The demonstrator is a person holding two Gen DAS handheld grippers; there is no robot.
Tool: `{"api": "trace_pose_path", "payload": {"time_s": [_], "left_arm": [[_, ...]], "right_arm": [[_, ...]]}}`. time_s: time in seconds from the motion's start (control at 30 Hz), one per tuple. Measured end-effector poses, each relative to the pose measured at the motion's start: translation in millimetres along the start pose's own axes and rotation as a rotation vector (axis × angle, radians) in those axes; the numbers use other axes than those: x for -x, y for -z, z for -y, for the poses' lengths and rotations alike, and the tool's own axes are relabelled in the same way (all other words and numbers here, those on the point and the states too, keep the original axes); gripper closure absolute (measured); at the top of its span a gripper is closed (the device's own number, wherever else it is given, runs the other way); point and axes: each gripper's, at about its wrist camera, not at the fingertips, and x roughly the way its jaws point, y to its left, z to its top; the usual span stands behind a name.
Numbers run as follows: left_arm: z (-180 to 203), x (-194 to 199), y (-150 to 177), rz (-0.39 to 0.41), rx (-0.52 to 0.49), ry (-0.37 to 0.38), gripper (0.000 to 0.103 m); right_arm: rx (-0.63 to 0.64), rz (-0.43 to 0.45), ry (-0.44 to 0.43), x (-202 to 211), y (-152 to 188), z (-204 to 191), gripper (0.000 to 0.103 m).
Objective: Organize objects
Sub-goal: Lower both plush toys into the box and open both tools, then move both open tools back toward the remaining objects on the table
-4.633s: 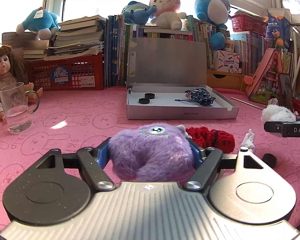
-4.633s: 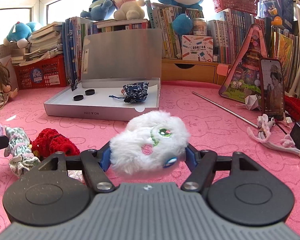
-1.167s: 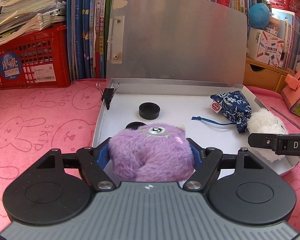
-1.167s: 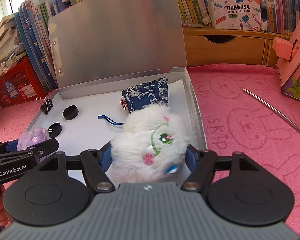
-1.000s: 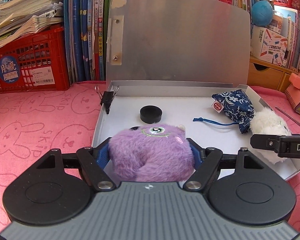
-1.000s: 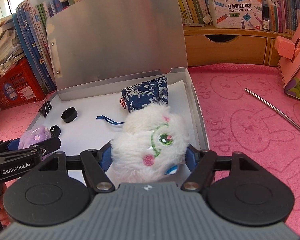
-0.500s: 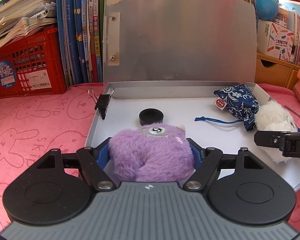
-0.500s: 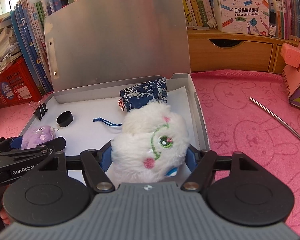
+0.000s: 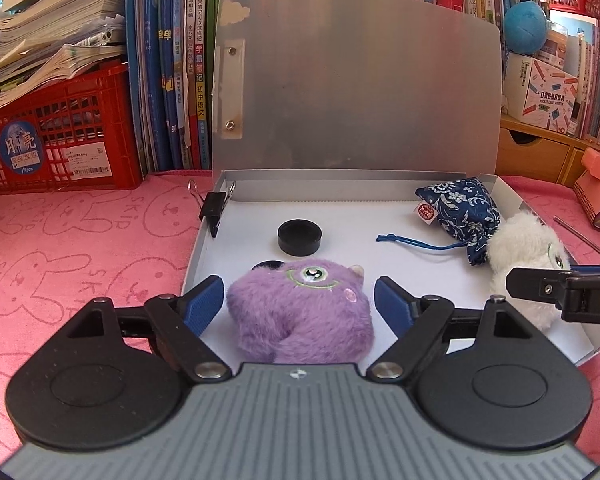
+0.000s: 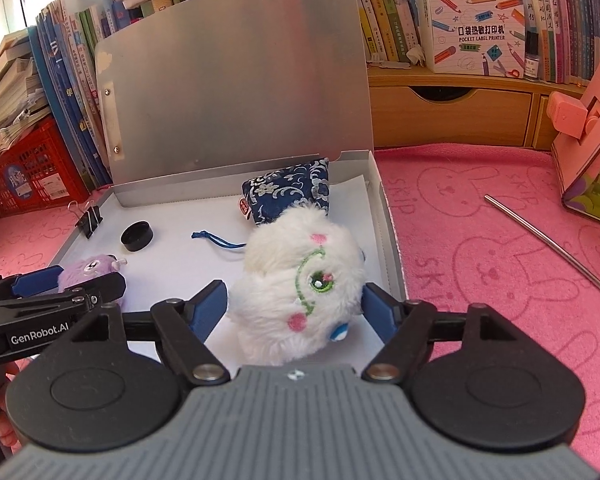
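In box (image 9: pixel 228 184): two plush toys, two black caps, one pouch (image 9: pixel 460 208); fingers of both grippers opening, clear of the toys.

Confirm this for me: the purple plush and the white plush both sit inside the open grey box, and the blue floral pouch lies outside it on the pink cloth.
Wrong on the pouch. The blue floral pouch lies inside the open grey box, at its back right corner beside the white plush, as the right wrist view shows. The purple plush and the white plush do both sit inside the box.
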Motion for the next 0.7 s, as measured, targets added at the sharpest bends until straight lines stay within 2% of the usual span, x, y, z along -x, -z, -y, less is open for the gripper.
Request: {"api": "trace_pose_path", "payload": {"time_s": [0.07, 0.5, 0.7], "left_arm": [[-0.8, 8.1, -0.9, 0.012, -0.003, 0.002, 0.012], [6.6, 76.0, 5.5, 0.087, -0.029, 0.044, 0.010], [8.2, 112.2, 17.7, 0.111, -0.025, 0.094, 0.009]], "right_arm": [[0.000, 0.004, -0.009, 7.0, 1.1, -0.8, 0.018], [0.047, 0.078, -0.035, 68.1, 15.8, -5.6, 0.014], [0.068, 0.115, -0.053, 99.0, 31.0, -2.9, 0.014]]}}
